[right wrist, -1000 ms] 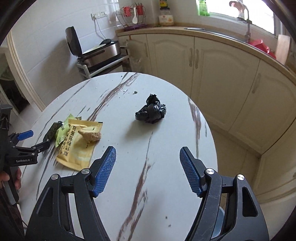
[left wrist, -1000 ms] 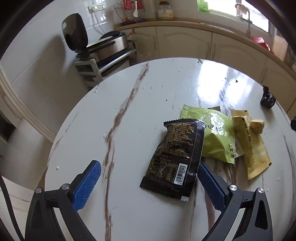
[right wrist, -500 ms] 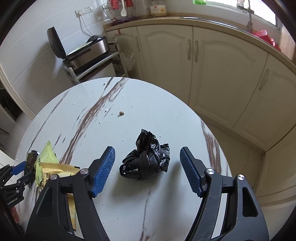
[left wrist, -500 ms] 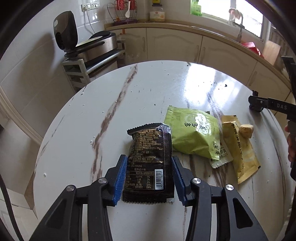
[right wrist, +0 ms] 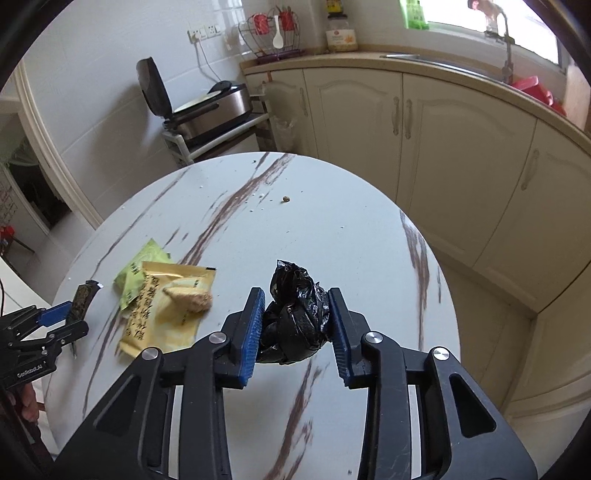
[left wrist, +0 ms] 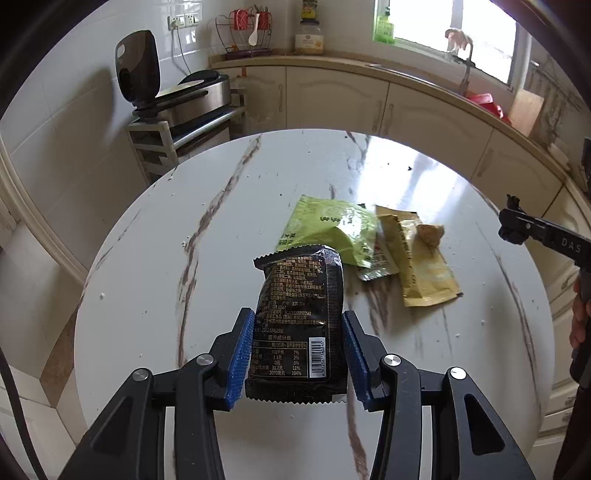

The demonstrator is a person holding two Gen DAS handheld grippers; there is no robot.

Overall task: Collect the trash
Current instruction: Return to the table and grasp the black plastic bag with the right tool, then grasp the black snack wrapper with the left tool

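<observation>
A round white marble surface (left wrist: pixel 229 236) with brown veins stands in a kitchen. Beyond its far edge cream cabinets (right wrist: pixel 461 122) run under a beige counter (right wrist: pixel 424 66), with a sink tap (right wrist: pixel 508 40) below a bright window (left wrist: pixel 454 29). Daylight glares on the surface's far right part. The wall (left wrist: pixel 74 92) is white tile with a socket (left wrist: pixel 183 20). A metal rack (left wrist: pixel 162 144) by the wall carries an appliance (left wrist: pixel 192 92) with its lid raised. A wire basket (right wrist: pixel 273 33) and a jar (right wrist: pixel 341 33) stand on the counter.

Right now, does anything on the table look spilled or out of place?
Yes. A crumbly food chunk lies loose on the yellow wrapper, and scattered crumbs dot the marble table, so litter remains beyond the wrappers.
</observation>
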